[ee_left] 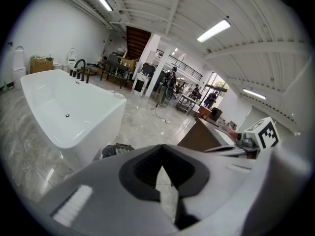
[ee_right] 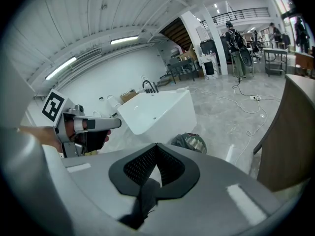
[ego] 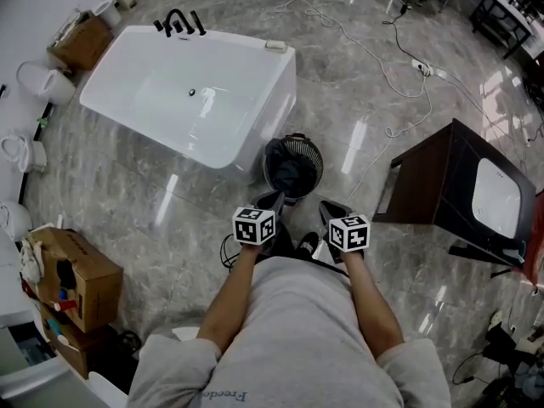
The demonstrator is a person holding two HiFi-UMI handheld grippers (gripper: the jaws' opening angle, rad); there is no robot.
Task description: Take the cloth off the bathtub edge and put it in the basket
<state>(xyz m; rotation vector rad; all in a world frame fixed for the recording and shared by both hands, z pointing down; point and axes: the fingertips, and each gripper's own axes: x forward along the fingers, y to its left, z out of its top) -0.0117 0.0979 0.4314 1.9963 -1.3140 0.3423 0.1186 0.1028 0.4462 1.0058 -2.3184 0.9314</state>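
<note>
The white bathtub (ego: 245, 155) stands on the marble floor ahead of me, its edge bare but for a small pale item (ego: 274, 45) at the far corner. Against its near corner stands a round black mesh basket (ego: 316, 155) holding a dark cloth (ego: 289, 177). My left gripper (ego: 274, 201) and right gripper (ego: 327, 207) are side by side close to my body, just short of the basket. Both are shut and hold nothing. The left gripper view shows its own jaws (ee_left: 161, 157), the tub (ee_left: 106, 127) and the basket (ee_left: 116, 150). The right gripper view shows its own jaws (ee_right: 156, 157) and the basket (ee_right: 190, 142).
A dark wooden vanity with a white basin (ego: 450, 185) stands to the right. Cardboard boxes (ego: 76, 283) sit at the left, and another one (ego: 81, 42) lies by the tub's far end. White cables (ego: 399, 75) run over the floor beyond. A black faucet (ego: 180, 22) rises at the tub's far rim.
</note>
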